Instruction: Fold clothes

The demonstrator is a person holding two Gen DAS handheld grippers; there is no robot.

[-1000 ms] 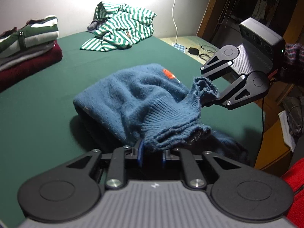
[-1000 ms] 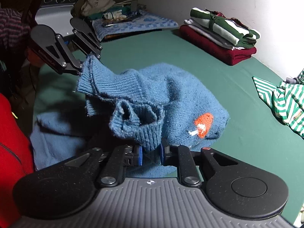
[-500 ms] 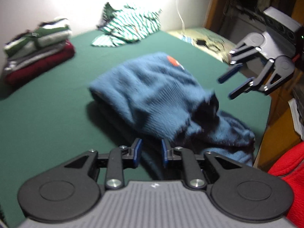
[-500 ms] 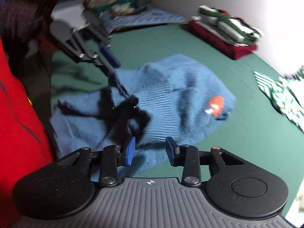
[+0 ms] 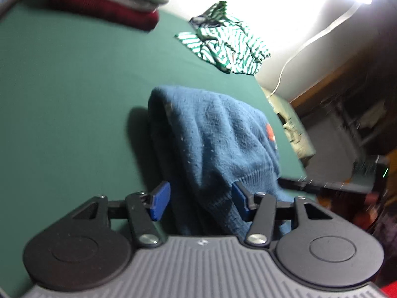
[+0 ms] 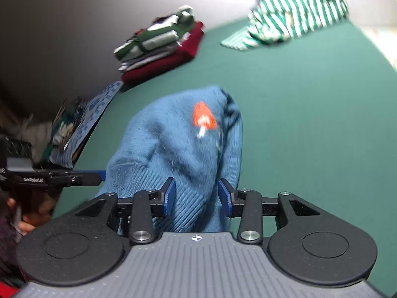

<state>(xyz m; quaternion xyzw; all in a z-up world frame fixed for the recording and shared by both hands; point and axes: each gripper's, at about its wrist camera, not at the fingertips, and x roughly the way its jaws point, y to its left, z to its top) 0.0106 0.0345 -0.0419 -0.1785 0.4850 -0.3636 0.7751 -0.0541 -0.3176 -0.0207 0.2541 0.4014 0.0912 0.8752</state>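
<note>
The blue knitted sweater with an orange mushroom motif lies bunched in a rounded heap at the centre of both frames, on the dark green table surface. In the left wrist view the left gripper occupies the lower centre; its jaws are opening, the ribbed edge of the sweater sits between the blue pads, and the pads do not press on it, with a clear gap on the left side. In the right wrist view the right gripper sits at lower centre; its jaws are likewise opening, with ribbed knit between the pads but not pinched. The left gripper also shows at the left edge of that view, just beside the sweater. A green-and-white striped garment lies crumpled at upper centre of the left view, upper right of the right view. A stack of folded clothes on a dark red base stands near the wall, upper left of centre there. Both frames are motion-blurred.
</note>
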